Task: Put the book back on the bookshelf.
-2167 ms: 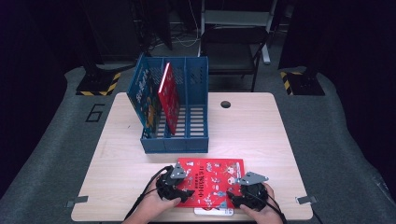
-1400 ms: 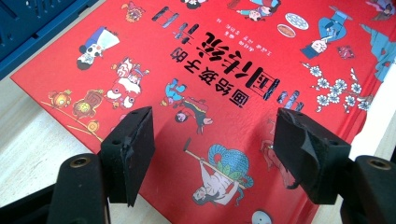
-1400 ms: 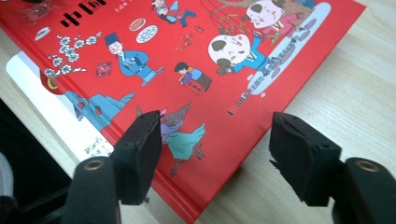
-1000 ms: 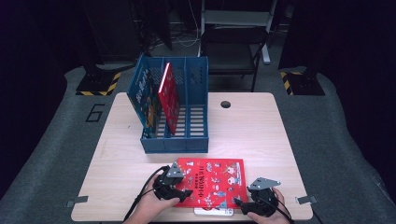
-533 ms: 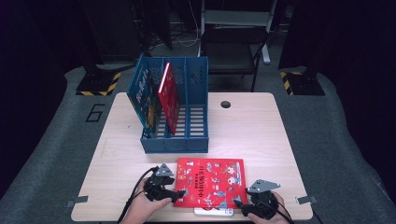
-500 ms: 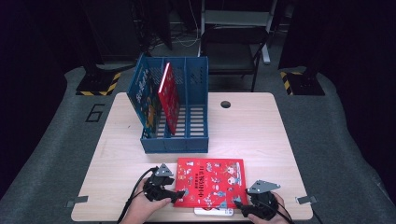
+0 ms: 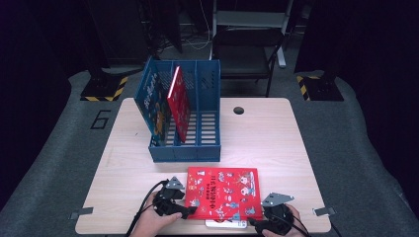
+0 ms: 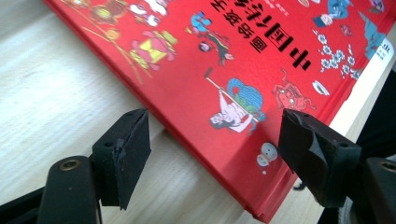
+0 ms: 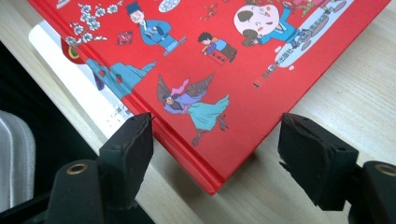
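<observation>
Dark room, pale wood-grain counter [image 7: 276, 143] with a glossy red picture book [image 7: 222, 191] lying flat at its near edge.

The counter is a light, rounded-corner slab with a small round hole near its far edge; a blue plastic file rack [image 7: 185, 118] with slatted floor stands toward the far left, holding a blue book [image 7: 153, 106] and a thin red book [image 7: 179, 101] upright but leaning. The red picture book is a hardcover with cartoon figures and black characters, resting on a white sheet at the near edge. The left hand-held gripper [image 8: 215, 140] has just been opening; its black blocky jaws stand wide astride the book's near left corner, gripping nothing. The right hand-held gripper [image 9: 215, 144] has likewise just widened, jaws spread either side of the near right corner, clear of the cover.
</observation>
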Demonstrator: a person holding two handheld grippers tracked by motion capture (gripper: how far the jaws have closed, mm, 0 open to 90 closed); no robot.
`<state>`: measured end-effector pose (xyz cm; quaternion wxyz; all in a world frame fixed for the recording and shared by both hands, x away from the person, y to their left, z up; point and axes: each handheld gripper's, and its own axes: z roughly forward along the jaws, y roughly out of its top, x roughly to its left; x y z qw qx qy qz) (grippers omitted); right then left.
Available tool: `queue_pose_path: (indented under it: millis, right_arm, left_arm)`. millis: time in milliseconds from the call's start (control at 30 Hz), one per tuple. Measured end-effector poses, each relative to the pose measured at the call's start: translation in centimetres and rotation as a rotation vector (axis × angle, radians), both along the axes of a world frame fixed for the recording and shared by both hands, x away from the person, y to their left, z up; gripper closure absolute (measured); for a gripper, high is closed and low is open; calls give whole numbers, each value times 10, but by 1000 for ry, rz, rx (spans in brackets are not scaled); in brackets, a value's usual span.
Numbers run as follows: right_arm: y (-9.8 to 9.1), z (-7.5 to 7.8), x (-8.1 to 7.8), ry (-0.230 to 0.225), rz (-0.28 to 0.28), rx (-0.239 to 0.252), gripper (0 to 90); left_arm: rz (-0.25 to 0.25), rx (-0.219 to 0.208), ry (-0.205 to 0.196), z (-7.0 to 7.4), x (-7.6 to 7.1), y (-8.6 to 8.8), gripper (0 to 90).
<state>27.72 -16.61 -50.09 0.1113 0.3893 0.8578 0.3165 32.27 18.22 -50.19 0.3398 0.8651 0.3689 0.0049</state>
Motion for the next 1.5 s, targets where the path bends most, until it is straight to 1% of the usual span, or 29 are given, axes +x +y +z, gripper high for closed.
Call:
queue_pose_path:
  millis: [33, 167, 200, 233, 267, 333, 400, 533, 600, 700, 733, 800, 867, 900, 933, 967, 1033, 1067, 1133, 1200, 1233, 1267, 1300, 1333, 1367, 1400, 1433, 1467, 1500]
  right_arm:
    - [-1, 0, 1, 4, 12, -2, 248]
    - [0, -3, 1, 38, 10, 0, 246]
    - [0, -3, 2, 31, 26, -8, 245]
    - [0, -3, 1, 36, 34, -14, 240]
    - [2, -4, 1, 32, 32, -16, 231]
    - [3, -4, 0, 32, 48, -42, 224]
    - [5, -5, 0, 25, 49, -57, 224]
    - [5, -5, 1, 20, 54, -62, 230]
    - [4, -4, 1, 29, 68, -67, 231]
    - [5, -4, 2, 3, 58, -78, 231]
    - [5, -5, 3, -2, 65, -66, 232]
    - [5, -4, 4, 8, 66, -70, 232]
    - [7, -5, 5, -6, 62, -62, 232]
    - [7, -4, 6, 3, 70, -72, 232]
    - [8, -4, 7, -5, 64, -64, 232]
    - [8, -4, 7, -8, 62, -65, 232]
    - [9, -4, 9, 1, 74, -61, 232]
    - [10, -4, 10, 3, 70, -66, 232]
    - [10, -4, 12, 1, 72, -66, 232]
    - [11, -4, 14, -7, 69, -62, 232]
    - [11, -4, 15, 0, 71, -65, 233]
    - [11, -4, 16, 4, 73, -62, 233]
    - [10, -4, 17, -1, 72, -66, 237]
    - [11, -4, 18, -13, 61, -59, 243]
    - [10, -4, 19, -11, 51, -65, 251]
    - [9, -4, 21, -5, 55, -56, 259]
    - [9, -4, 22, -11, 38, -56, 261]
    - [8, -5, 23, 5, 44, -45, 262]
    - [7, -4, 24, 8, 48, -36, 264]
  left_arm:
    - [-9, 0, -5, -1, 0, -1, 248]
    - [-6, 0, 0, -1, -1, -3, 230]
    - [-8, 3, -2, -1, -1, -2, 231]
    - [-8, 0, -3, -1, -1, -2, 232]
    - [-6, 3, -6, -1, -1, -2, 233]
    - [-7, 3, -3, -1, -1, -2, 232]
    - [-4, -1, -1, -1, -1, -2, 233]
    - [0, -5, -5, -1, 0, -2, 243]
    - [6, -9, -4, -1, 0, -2, 251]
    - [14, -9, -4, -1, 0, -1, 254]
    - [22, -10, -5, -1, 1, -1, 255]
    - [27, -11, -5, -1, 2, -1, 255]
    - [38, -15, -2, -1, 2, 0, 256]
    - [46, -22, -7, -2, 3, 1, 258]
    - [38, -16, -5, -1, 3, 2, 259]
    - [55, -27, -11, -2, 4, 2, 261]
    - [69, -33, -3, -2, 4, 3, 263]
    - [78, -37, -5, -2, 4, 3, 265]
    - [78, -33, -11, -2, 6, 4, 265]
    - [89, -39, 1, -2, 7, 4, 268]
    - [95, -38, -10, -3, 8, 4, 270]
    - [95, -41, -2, -2, 9, 3, 271]
    - [95, -41, -13, -3, 10, 3, 271]
    - [100, -41, -9, -2, 11, 3, 272]
    - [105, -46, -5, -2, 12, 2, 274]
    - [109, -51, -2, -2, 14, 2, 275]
    - [101, -49, 0, -2, 15, 2, 275]
    - [102, -46, -15, -2, 17, 2, 277]
    - [106, -57, 5, -2, 17, 2, 278]
